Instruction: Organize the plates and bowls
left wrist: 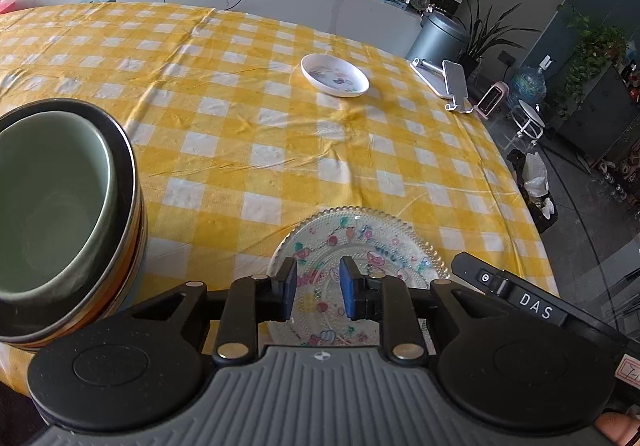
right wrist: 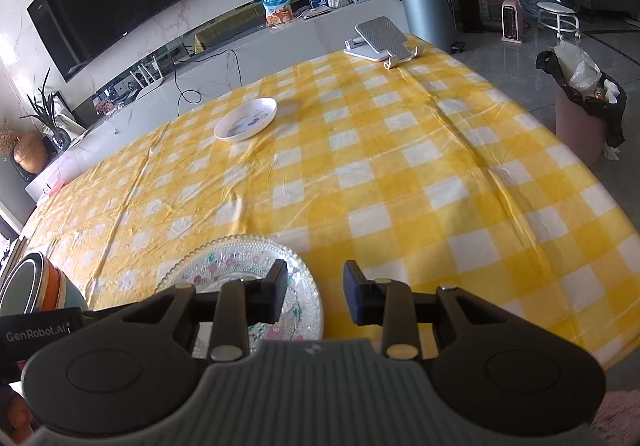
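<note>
left wrist: near, downward | right wrist: same | shared: glass plate (left wrist: pixel 360 246)

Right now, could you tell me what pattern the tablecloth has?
Yellow and white checks on the tablecloth, clearest in the right wrist view.

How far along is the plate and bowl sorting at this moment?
Done: bowls sit nested in one stack. In hand: nothing; the left gripper and right gripper are open over the glass plate, which lies flat. Left: the white dish sits alone far across the table.
</note>
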Demonstrator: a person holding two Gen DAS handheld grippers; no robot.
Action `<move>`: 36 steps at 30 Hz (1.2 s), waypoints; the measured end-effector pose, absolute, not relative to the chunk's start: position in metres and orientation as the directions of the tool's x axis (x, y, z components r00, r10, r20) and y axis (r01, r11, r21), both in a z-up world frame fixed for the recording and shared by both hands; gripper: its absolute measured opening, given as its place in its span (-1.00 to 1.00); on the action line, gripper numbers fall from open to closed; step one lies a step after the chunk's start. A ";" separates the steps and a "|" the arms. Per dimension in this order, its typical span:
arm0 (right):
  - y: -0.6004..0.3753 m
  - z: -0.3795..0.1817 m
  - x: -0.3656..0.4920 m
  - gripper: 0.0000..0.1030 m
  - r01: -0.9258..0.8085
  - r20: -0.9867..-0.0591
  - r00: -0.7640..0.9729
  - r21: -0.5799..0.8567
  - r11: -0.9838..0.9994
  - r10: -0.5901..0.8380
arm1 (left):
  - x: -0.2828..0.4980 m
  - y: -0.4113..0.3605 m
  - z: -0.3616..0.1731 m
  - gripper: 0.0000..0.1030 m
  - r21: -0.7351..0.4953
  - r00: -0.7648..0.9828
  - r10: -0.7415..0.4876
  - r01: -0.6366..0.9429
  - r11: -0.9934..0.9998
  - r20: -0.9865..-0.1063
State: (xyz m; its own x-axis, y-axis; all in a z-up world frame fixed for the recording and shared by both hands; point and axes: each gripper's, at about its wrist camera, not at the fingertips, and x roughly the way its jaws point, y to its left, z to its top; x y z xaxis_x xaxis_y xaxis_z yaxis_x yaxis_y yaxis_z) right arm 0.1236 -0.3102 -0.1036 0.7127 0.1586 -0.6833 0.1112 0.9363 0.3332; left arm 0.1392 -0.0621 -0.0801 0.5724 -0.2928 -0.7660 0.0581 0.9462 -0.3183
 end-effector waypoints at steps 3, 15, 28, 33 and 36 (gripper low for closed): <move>-0.312 -0.098 0.136 -0.40 0.107 -0.660 0.733 0.346 0.932 0.161 | 0.155 -0.067 -0.075 -0.50 -0.321 0.561 -0.298 0.060 0.945 -0.772; -0.316 -0.097 0.226 -0.40 0.074 -0.624 0.751 0.406 0.911 0.217 | 0.252 -0.071 -0.039 -0.50 -0.271 0.524 -0.271 0.079 0.959 -0.808; -0.307 -0.116 0.341 -0.40 0.092 -0.635 0.714 0.501 0.860 0.294 | 0.373 -0.079 -0.063 -0.50 -0.221 0.501 -0.229 0.076 0.972 -0.835; -0.309 -0.131 0.368 -0.46 0.131 -0.659 0.692 0.517 0.846 0.296 | 0.401 -0.080 -0.090 -0.50 -0.218 0.493 -0.203 0.027 0.975 -0.846; -0.311 -0.136 0.376 -0.49 0.148 -0.662 0.686 0.534 0.832 0.303 | 0.410 -0.076 -0.100 -0.50 -0.212 0.498 -0.183 -0.002 0.977 -0.848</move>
